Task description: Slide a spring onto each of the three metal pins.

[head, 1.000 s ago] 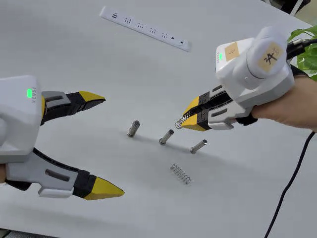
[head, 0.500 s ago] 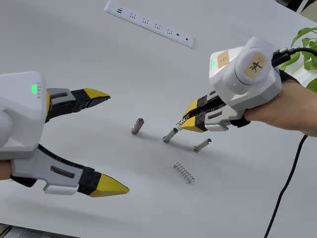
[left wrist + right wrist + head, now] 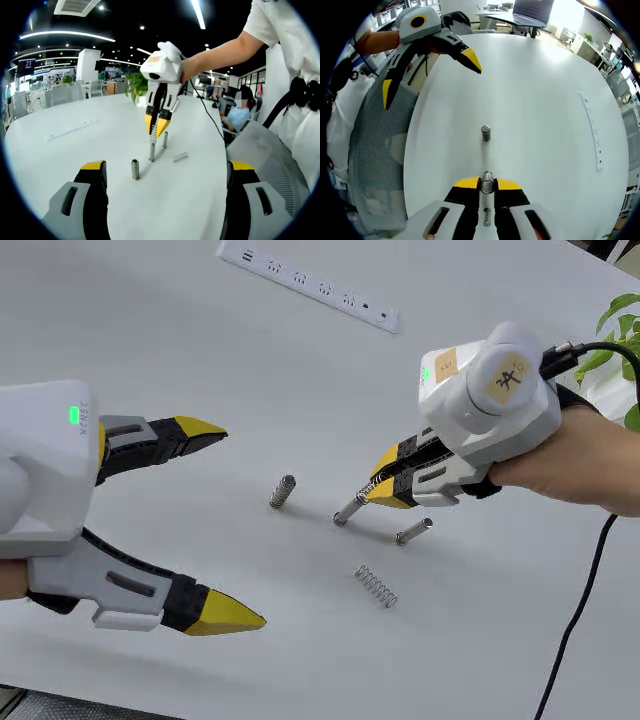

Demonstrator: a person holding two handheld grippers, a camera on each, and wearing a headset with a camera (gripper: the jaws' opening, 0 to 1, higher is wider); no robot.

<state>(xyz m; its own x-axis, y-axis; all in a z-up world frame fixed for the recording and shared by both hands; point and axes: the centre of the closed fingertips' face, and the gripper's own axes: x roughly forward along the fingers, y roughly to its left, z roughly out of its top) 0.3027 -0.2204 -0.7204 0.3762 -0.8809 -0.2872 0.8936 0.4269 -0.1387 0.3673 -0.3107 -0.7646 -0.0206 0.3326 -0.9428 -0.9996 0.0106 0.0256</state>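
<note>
- Right tool [image 3: 372, 490] pinches a spring [image 3: 487, 183], its end meeting the middle pin [image 3: 349, 510] top; looks like pin two
- Next: align, slide down
- Left tool [image 3: 243, 525] gapes wide, well apart from that pin; loose spring [image 3: 376, 586] lies near it

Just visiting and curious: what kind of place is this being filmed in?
Likely an open-plan office: a big white table, rows of desks behind it, strip lights overhead, and a mesh chair alongside.

The white round table [image 3: 200, 340] carries a long white power strip [image 3: 308, 285] and a row of three upright pins: a spring-covered metal pin [image 3: 283, 491], a bare middle pin [image 3: 345, 513] and a bare right pin [image 3: 413, 531]. A loose coiled steel spring [image 3: 376, 586] lies near them.
</note>
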